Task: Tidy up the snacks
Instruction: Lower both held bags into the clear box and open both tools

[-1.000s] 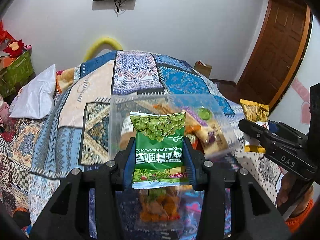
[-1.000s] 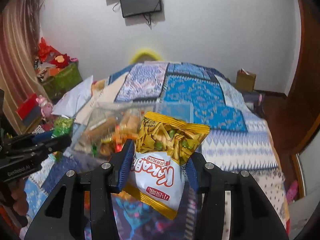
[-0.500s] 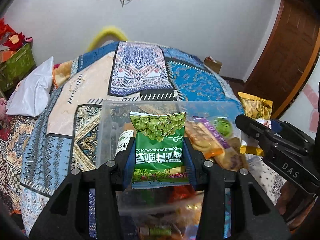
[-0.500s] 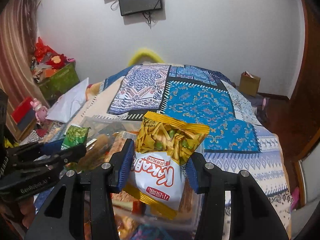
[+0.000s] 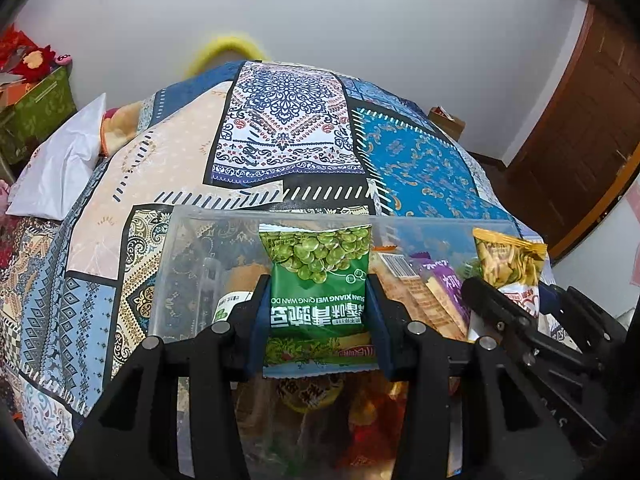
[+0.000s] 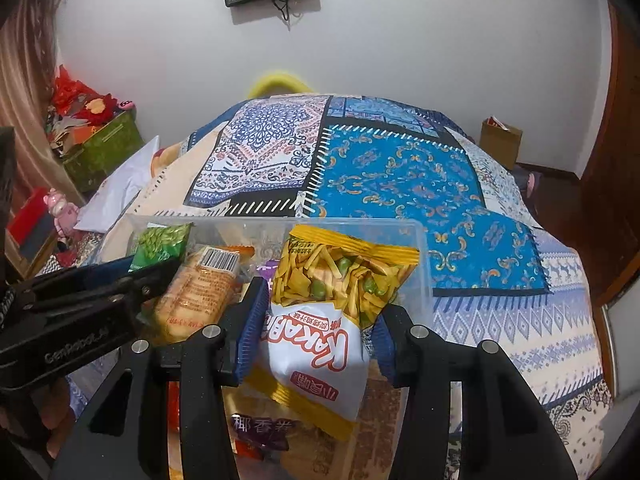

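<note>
Both grippers — green pea packet (image 5: pixel 319 280), yellow packet (image 6: pixel 340 304) clamped — now over bin (image 5: pixel 192 240).

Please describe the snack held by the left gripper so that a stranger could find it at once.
On the patchwork bed stands a clear bin of snacks. Over it the left gripper holds a green pea packet; the right gripper's packet is yellow and white.
</note>
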Demonstrator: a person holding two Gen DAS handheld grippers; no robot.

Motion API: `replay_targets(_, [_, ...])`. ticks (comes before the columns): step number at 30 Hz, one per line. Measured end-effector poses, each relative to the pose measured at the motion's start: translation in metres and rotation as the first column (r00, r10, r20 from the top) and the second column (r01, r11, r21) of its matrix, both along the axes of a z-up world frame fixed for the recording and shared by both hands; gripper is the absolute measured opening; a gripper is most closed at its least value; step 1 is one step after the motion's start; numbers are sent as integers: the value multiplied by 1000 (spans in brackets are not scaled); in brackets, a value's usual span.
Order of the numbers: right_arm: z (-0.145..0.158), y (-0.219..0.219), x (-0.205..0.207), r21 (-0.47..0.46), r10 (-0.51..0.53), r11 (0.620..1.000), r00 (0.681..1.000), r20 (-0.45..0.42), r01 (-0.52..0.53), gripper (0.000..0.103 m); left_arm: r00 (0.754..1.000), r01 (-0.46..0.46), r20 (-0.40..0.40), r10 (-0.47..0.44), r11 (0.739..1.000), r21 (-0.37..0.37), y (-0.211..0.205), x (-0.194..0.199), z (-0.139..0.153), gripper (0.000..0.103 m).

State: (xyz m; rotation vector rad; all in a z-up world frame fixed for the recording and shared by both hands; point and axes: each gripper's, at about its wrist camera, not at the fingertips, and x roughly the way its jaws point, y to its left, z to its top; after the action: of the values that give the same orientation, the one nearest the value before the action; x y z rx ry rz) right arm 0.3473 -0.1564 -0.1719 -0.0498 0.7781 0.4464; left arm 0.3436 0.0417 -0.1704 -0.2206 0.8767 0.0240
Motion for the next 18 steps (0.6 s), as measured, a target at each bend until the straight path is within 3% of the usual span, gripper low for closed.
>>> replay_targets(4, [1, 2, 1, -11, -1, 1000, 1000, -6, 1, 46, 1000, 2, -22, -1, 1000, 23, -1, 1, -1, 53])
replay_targets(12, [10, -1, -5, -23, 4, 1000, 1000, -13, -4, 48, 999, 45, -5, -45, 999, -9, -2, -16, 17, 54])
replay_targets(16, [26, -7, -20, -20, 7, 1000, 1000, 27, -7, 62, 996, 75, 44, -75, 997, 5, -7, -36, 39, 60])
replay_targets(18, [34, -12, -28, -7, 14, 1000, 999, 42, -14, 63, 994, 86, 72, -87, 996, 19, -10, -50, 51, 61])
